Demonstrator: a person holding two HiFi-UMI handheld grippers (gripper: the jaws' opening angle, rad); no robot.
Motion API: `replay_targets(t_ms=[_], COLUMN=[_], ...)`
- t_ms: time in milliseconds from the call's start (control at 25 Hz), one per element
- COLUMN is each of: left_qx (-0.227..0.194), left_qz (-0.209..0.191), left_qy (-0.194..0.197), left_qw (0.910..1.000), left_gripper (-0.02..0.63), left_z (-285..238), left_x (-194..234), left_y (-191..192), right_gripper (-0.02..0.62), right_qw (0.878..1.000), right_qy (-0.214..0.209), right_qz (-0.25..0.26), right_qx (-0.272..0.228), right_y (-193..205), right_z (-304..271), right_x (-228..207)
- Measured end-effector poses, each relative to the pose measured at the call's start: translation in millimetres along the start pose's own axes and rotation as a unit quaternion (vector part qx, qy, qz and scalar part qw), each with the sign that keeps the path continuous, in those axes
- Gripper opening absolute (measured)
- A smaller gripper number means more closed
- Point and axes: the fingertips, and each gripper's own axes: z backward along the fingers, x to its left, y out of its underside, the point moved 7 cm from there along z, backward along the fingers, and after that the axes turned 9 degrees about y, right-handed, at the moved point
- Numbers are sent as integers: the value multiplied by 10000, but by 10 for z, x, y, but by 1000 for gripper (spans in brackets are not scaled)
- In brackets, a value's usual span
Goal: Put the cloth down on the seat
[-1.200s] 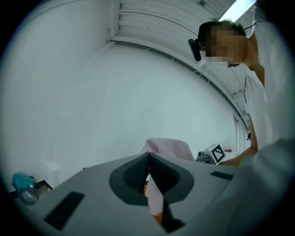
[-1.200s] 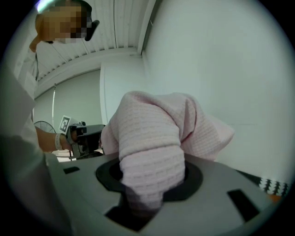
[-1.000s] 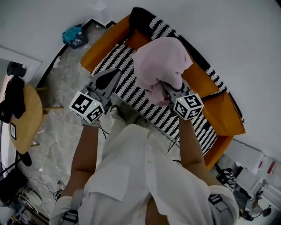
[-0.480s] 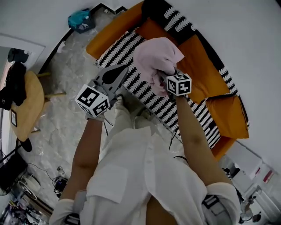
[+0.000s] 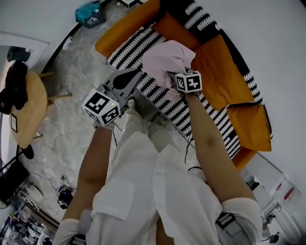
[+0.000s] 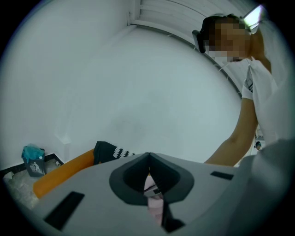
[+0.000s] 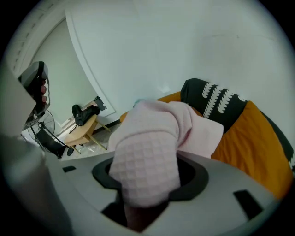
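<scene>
A bunched pink waffle cloth (image 5: 165, 60) hangs just above the black-and-white striped seat (image 5: 138, 43) of an orange sofa. My right gripper (image 5: 175, 76) points steeply down at the seat. Its jaws have just been opening, and the cloth (image 7: 150, 152) still lies between them, hiding the tips of the right gripper (image 7: 146, 186). To the left of the cloth, my left gripper (image 5: 133, 75) is held nearly level, its jaws shut tip to tip on nothing. In the left gripper view, a sliver of pink shows under the tips of the left gripper (image 6: 148, 156).
Orange back cushions (image 5: 217, 72) and a black patterned cushion (image 7: 212, 103) line the sofa's back. A round wooden stool (image 5: 28, 112) with a dark bundle (image 5: 14, 88) stands on the marble floor at left. A teal bag (image 5: 91, 12) sits by the wall.
Both grippers have sunk toward the sofa seat. The right one dropped farther and tipped downward, carrying the pink cloth with it.
</scene>
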Motion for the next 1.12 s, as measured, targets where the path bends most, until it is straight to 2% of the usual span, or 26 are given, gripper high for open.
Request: replay_targets(t_ms=[40,320,600,680,840,1120], left_qx=[3,-8,-86,-103,-204,-402], left_qz=[8,42,4,-27,-77,-193], left_qy=[5,11,21,16,-12,-82], left_qw=[10000,10000,10000,9999,9998,9990], left_gripper=[14,14,14,14,14,14], left_z=[6,31,15,17,54,149], left_x=[9,41,0,-37,-112,-310], left_y=[5,47,16,-7,-84,-242], right_gripper=[254,265,272,269,217,151], right_qw=[10000,9995,9934,9889,9760,9529], right_qy=[45,177,98,71,65,-164], right_qz=[-28,-199,-523,-559,-451,-210], right_qx=[21,-197,-1021,-1373,-2129,-3021], right_y=[-2,46,-68,-125,-218,-234], right_z=[-20,100,539,742,1222,2040], right_x=[1,-44,-68,-51,21,231])
